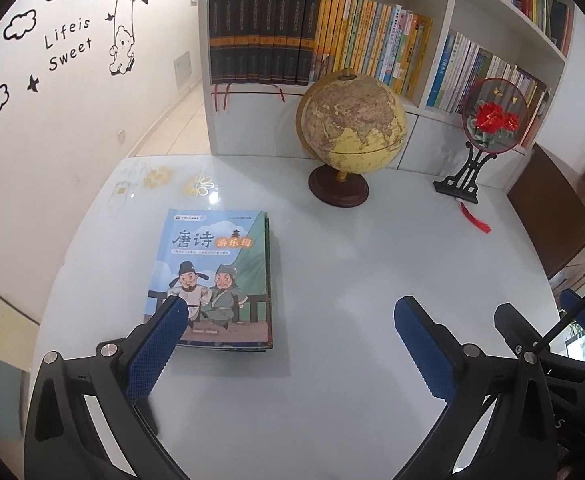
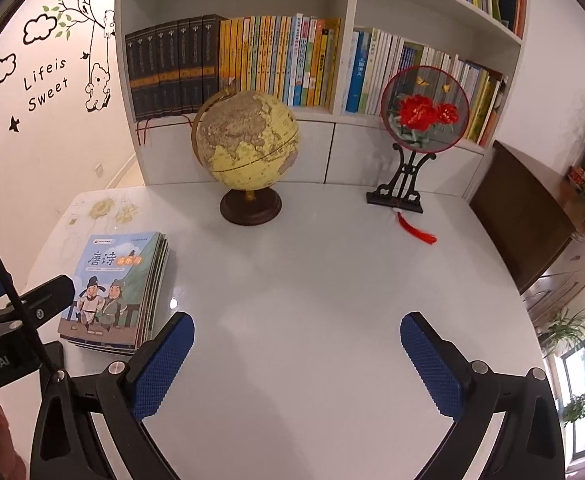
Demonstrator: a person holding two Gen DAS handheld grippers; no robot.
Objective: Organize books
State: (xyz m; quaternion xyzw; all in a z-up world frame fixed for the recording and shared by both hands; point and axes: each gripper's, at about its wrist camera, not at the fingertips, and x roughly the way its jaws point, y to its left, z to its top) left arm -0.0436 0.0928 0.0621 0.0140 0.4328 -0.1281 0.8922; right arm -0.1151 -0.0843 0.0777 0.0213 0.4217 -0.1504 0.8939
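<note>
A stack of several thin books (image 1: 216,276) lies flat on the white table (image 1: 332,280), left of the middle; its top cover is blue with two cartoon figures. My left gripper (image 1: 290,314) hangs open above the table, and its left fingertip (image 1: 174,316) overlaps the stack's near left corner in the picture. No pad presses on a book. In the right wrist view the same book stack (image 2: 112,292) sits to the left of my right gripper (image 2: 296,326), which stands wide open over bare table. The left gripper (image 2: 32,300) shows at that view's left edge.
A globe (image 2: 248,140) on a dark round base and a round flower fan on a black stand (image 2: 424,108) with a red tassel (image 2: 416,232) stand at the table's back. Behind them is a white bookshelf (image 2: 332,120) full of upright books. A brown cabinet (image 2: 532,216) borders the table's right side.
</note>
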